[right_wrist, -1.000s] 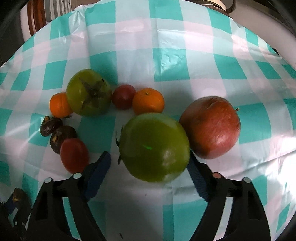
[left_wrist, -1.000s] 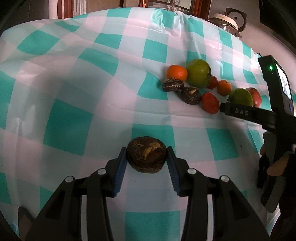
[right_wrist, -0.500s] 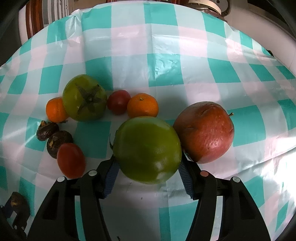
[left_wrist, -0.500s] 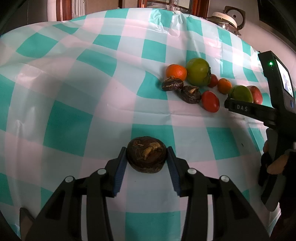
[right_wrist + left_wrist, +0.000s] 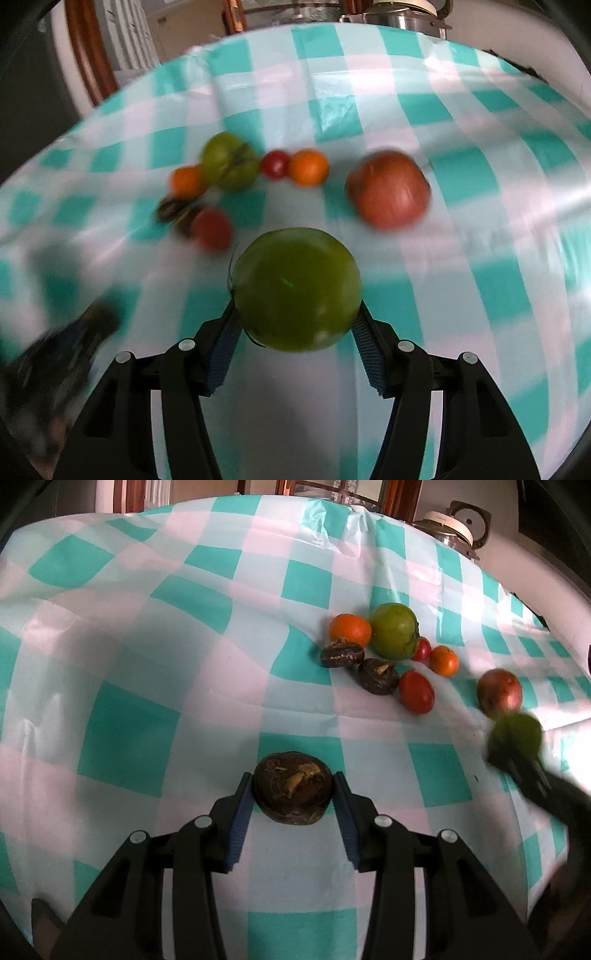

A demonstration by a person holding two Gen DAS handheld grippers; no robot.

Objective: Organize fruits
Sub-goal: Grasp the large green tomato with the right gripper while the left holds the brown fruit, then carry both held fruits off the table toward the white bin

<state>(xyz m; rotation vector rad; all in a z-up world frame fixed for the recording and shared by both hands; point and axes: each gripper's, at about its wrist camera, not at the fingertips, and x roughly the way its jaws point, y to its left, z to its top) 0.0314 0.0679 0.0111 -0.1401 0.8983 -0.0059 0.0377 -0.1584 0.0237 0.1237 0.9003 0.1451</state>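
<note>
The left gripper (image 5: pixel 293 794) points forward and low over the table, its two blue-padded fingers (image 5: pixel 240 812) pressed against the sides of a dark fruit (image 5: pixel 293 792). The right gripper (image 5: pixel 295 321) is likewise clamped, its pads (image 5: pixel 223 343) set on either side of a green fruit (image 5: pixel 297 290). From the left wrist view the right gripper appears at the far right edge as a dark, blurred shape, well apart from the left one.
</note>
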